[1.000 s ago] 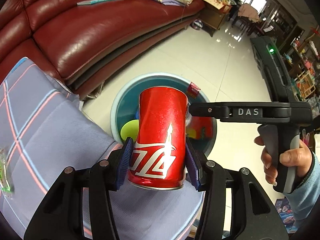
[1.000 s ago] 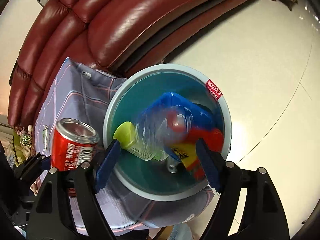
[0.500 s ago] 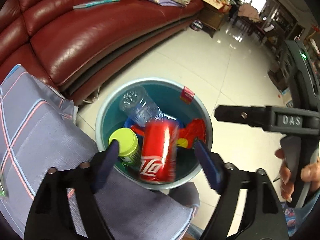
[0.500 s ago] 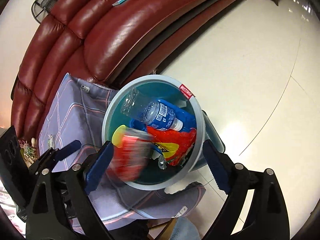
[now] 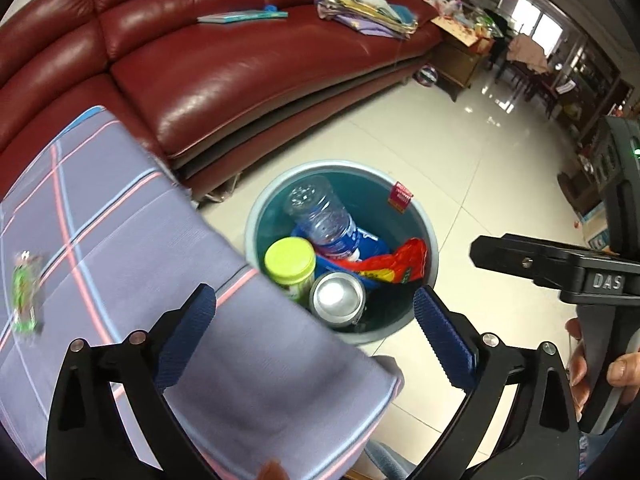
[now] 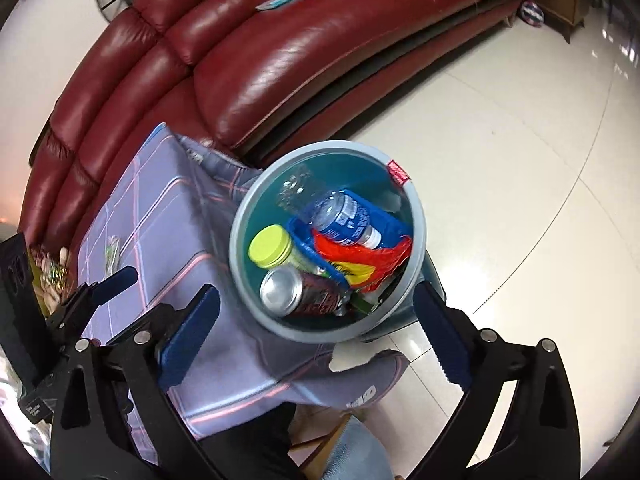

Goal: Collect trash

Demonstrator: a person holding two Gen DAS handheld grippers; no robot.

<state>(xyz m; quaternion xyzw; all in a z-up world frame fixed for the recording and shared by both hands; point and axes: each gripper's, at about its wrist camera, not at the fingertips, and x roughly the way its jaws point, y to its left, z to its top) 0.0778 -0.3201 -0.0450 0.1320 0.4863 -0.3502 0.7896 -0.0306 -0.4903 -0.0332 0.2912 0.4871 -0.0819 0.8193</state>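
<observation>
Can (image 5: 338,299) now lies in the bin (image 5: 256,216), dropped from the left claw (image 5: 315,322); both claws gape.

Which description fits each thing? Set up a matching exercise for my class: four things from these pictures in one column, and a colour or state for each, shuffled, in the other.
Things:
1. can
2. jar lid
3. left gripper
4. wrapper

Descriptions:
A. yellow-green
B. lying on its side in the bin
C. open, holding nothing
D. lying on the cloth, outside the bin

Pairs: 1-B, 2-A, 3-C, 4-D
</observation>
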